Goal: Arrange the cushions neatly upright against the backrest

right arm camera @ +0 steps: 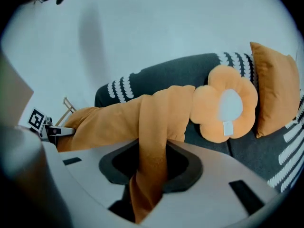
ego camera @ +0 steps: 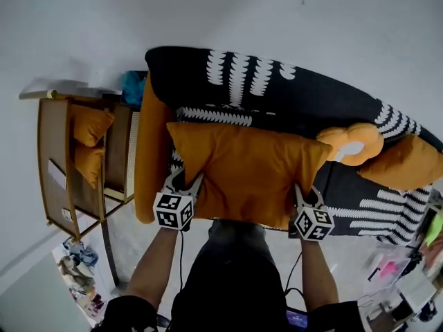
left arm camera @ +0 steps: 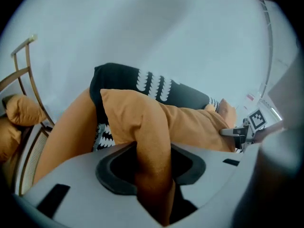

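With the left gripper [ego camera: 185, 182] and right gripper [ego camera: 306, 198] fingers clenched on only thin folds at the near corners of the orange cushion [ego camera: 242, 168], held up short of the backrest [ego camera: 311, 95], the fabric could slip free, or its end could bump the flower cushion [ego camera: 351, 144].

Tips of left claw [left arm camera: 153, 171] and right claw [right arm camera: 152, 171] (2 pairs) unseen inside cushion [ego camera: 242, 171]

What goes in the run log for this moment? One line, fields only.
left gripper: shut on large orange cushion, near left corner | right gripper: shut on it, near right corner | cushion: held over sofa, not yet against backrest
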The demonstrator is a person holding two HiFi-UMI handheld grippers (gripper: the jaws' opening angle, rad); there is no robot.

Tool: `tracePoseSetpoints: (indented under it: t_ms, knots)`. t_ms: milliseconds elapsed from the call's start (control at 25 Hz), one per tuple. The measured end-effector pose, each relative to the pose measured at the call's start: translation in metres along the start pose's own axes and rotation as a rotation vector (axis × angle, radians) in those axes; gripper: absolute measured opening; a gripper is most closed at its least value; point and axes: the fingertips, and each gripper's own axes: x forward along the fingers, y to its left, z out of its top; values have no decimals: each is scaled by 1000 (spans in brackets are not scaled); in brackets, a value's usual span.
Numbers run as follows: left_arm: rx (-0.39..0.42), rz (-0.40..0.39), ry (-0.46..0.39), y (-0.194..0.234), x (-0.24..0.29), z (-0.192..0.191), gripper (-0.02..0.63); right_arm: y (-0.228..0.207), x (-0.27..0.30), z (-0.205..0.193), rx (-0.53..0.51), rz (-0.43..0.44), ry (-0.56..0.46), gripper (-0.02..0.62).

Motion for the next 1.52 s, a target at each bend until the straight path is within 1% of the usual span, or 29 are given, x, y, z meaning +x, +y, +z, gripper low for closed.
tracePoseSetpoints:
  t_ms: [160,360,480,680,800,960,1080,1160,1240,1400,1480,1520]
  knots:
    - [34,2,-87,-4,-21,55,176,16,-18,55,-34,0,-100,146]
    - [77,0,-181,-4,-32,120,183,30,-26,118,-65,2,-206,153]
    - [92,-1,-215,-1,-30,145,193,32,-26,145,-78,4,-250,161]
    - [111,-2,-268,5,-15,175,207,28,-12,177,-91,-2,-319,169]
    - [116,-4,-264,12,4,182,216,21,4,181,-85,-20,-336,173]
    - [107,10,-220,26,27,178,256,13,22,177,-78,-36,-324,188]
    - [99,41,-141,37,42,160,296,8,32,161,-75,-56,-284,210]
    - [96,55,-80,41,53,143,298,3,40,145,-42,-77,-239,216]
    - [98,71,-51,45,60,131,298,-1,47,134,-21,-98,-218,227]
    - [105,108,-78,55,69,133,318,-2,58,138,-46,-126,-238,255]
    - [105,115,-84,58,71,133,331,-4,62,139,-60,-138,-232,289]
    - [105,117,-85,59,71,132,339,-6,63,139,-63,-145,-228,294]
